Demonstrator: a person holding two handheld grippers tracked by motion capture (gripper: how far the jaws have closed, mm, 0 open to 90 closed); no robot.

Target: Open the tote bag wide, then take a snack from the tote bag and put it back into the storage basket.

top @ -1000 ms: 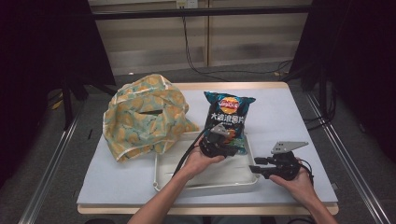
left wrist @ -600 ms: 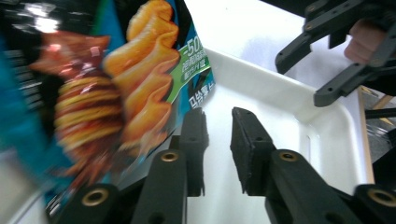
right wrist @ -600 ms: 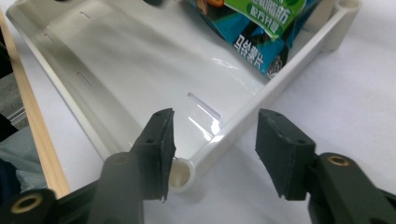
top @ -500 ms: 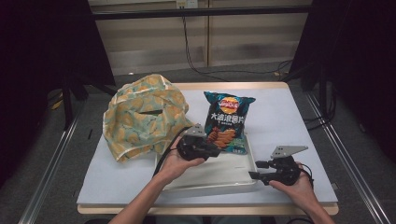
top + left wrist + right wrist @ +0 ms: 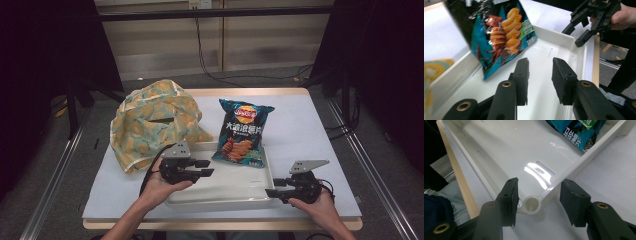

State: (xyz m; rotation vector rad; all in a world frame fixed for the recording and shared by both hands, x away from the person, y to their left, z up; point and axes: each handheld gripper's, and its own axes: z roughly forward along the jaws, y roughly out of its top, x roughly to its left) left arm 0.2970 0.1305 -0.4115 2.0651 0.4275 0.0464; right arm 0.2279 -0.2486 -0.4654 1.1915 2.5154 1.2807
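A white plastic tray point(image 5: 235, 192) lies at the front middle of the table. A teal bag of chips point(image 5: 242, 132) rests with its lower end over the tray's far rim, seen close as the bag point(image 5: 499, 32) in the left gripper view. My left gripper point(image 5: 206, 168) hovers open over the tray's left part, nothing between its jaws point(image 5: 540, 75). My right gripper point(image 5: 272, 188) is open at the tray's front right corner point(image 5: 532, 205), its jaws standing either side of that corner. The bag's lower edge point(image 5: 579, 132) shows in the right gripper view.
A yellow and teal patterned cloth bag point(image 5: 150, 122) slumps at the table's left, close to the tray's far left corner. The table's wooden front edge point(image 5: 220, 224) runs just under the tray. Dark stands and cables surround the table.
My left gripper drew back from the chip bag and moved left, over the tray's left part. The bag now lies free. The right gripper stayed by the tray's corner.
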